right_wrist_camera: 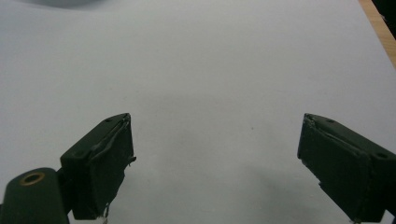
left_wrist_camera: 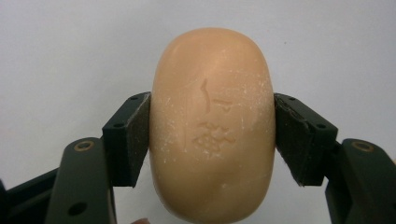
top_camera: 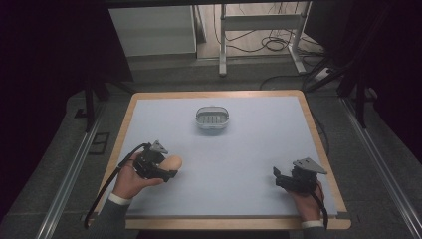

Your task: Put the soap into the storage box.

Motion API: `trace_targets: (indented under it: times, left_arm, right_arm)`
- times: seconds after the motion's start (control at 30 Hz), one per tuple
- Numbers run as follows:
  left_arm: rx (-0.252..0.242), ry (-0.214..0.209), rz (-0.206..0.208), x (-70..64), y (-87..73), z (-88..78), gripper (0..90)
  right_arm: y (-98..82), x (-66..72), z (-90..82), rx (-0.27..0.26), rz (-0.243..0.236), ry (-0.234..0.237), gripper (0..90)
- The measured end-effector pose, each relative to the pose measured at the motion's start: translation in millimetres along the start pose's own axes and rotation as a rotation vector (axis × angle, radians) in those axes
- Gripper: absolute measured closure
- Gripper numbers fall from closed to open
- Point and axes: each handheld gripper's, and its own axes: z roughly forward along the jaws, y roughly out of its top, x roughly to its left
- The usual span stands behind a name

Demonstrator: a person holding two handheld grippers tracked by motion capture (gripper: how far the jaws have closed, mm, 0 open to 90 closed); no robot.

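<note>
Pinched at its waist by the left gripper (left_wrist_camera: 212, 140), a tan soap bar (left_wrist_camera: 212, 126) shows faint stamped marks in the left gripper view; the high view places it lower left. Right gripper (right_wrist_camera: 215, 154) hangs jaws spread over pale blue table (top_camera: 259, 149). Grey dish (top_camera: 212, 119) sits upper centre; dark floor and cables lie behind, both forearms cropped.

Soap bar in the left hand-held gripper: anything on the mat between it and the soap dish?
Nothing visible. The soap bar sits clamped in the left hand-held gripper, and only bare mat lies between it and the soap dish.
</note>
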Motion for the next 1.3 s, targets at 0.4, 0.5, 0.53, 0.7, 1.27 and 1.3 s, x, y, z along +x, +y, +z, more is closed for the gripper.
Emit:
trace_targets:
  times: [0.4, 0.5, 0.53, 0.7, 1.27, 1.3]
  left_arm:
    - [0.0, -0.001, 0.006, 2.8, 6.6, 2.8, 32.6]
    - [0.001, -0.003, 0.006, 4.0, 9.1, 3.5, 32.7]
    - [0.0, -0.003, 0.003, 4.2, 9.5, 3.8, 32.6]
    - [0.0, 0.0, 0.004, 5.6, 12.0, 4.8, 32.7]
    - [-0.006, 0.006, 0.008, 10.3, 18.5, 2.7, 32.6]
    - [-0.012, 0.01, 0.013, 10.0, 20.3, 1.6, 32.6]
  right_arm:
    - [0.0, 0.4, 0.1, 0.001, -0.002, -0.002, 10.9]
    - [0.1, 0.3, 0.2, 0.002, -0.003, -0.002, 10.9]
    - [0.1, 0.3, 0.3, 0.002, -0.003, -0.002, 10.9]
    - [0.1, 0.3, 0.5, 0.002, -0.003, -0.002, 10.9]
    - [0.1, 0.5, 0.6, 0.002, -0.005, -0.006, 10.9]
    - [0.2, 0.5, 0.7, 0.003, -0.006, -0.007, 10.9]
